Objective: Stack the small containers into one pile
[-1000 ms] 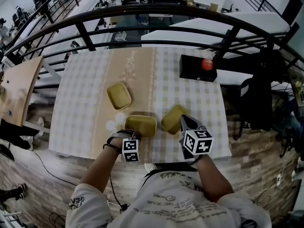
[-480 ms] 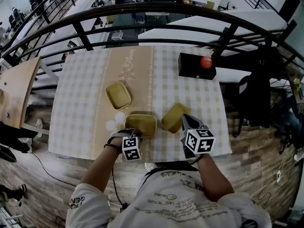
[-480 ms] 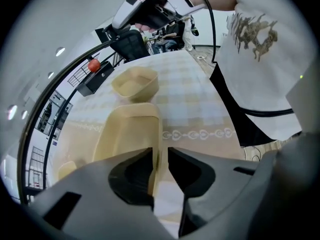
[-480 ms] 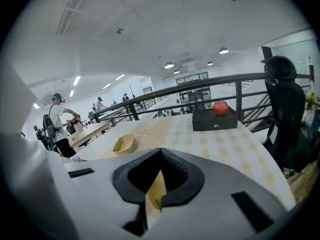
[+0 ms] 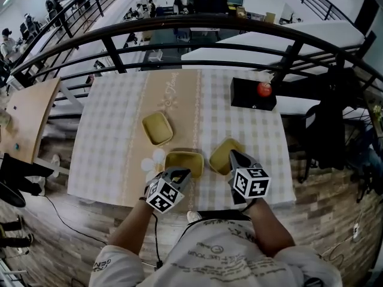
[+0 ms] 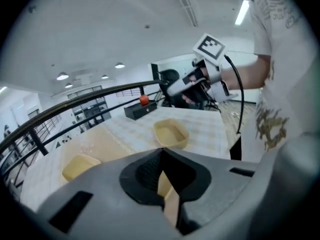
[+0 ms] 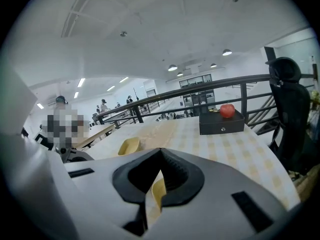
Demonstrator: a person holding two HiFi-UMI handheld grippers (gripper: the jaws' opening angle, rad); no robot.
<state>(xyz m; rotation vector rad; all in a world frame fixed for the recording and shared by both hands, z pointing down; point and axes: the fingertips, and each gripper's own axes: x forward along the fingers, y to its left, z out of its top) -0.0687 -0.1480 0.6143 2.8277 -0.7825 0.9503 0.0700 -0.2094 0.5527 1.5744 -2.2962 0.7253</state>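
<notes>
Three shallow yellow containers lie on the checked table [image 5: 114, 148]: a far-left one [image 5: 157, 128], a middle one [image 5: 184, 162] and a right one [image 5: 226, 155]. My left gripper [image 5: 182, 173] hangs over the middle container's near rim with its jaws together; I see nothing clamped. In the left gripper view only a sliver of yellow shows behind the meeting tips [image 6: 161, 153]. My right gripper [image 5: 233, 155] is shut above the right container's near edge. The left gripper view shows that gripper [image 6: 170, 89] raised clear of the right container [image 6: 171, 134].
A black box [image 5: 254, 94] with a red apple [image 5: 264, 89] stands at the table's far right. Small white discs [image 5: 152, 160] lie left of the middle container. A dark railing [image 5: 179, 26] runs behind the table and a black chair [image 5: 329, 130] stands to the right.
My left gripper has risen and rolled, so its marker cube now sits tilted. The right gripper has kept still. The three containers keep their places on the table.
</notes>
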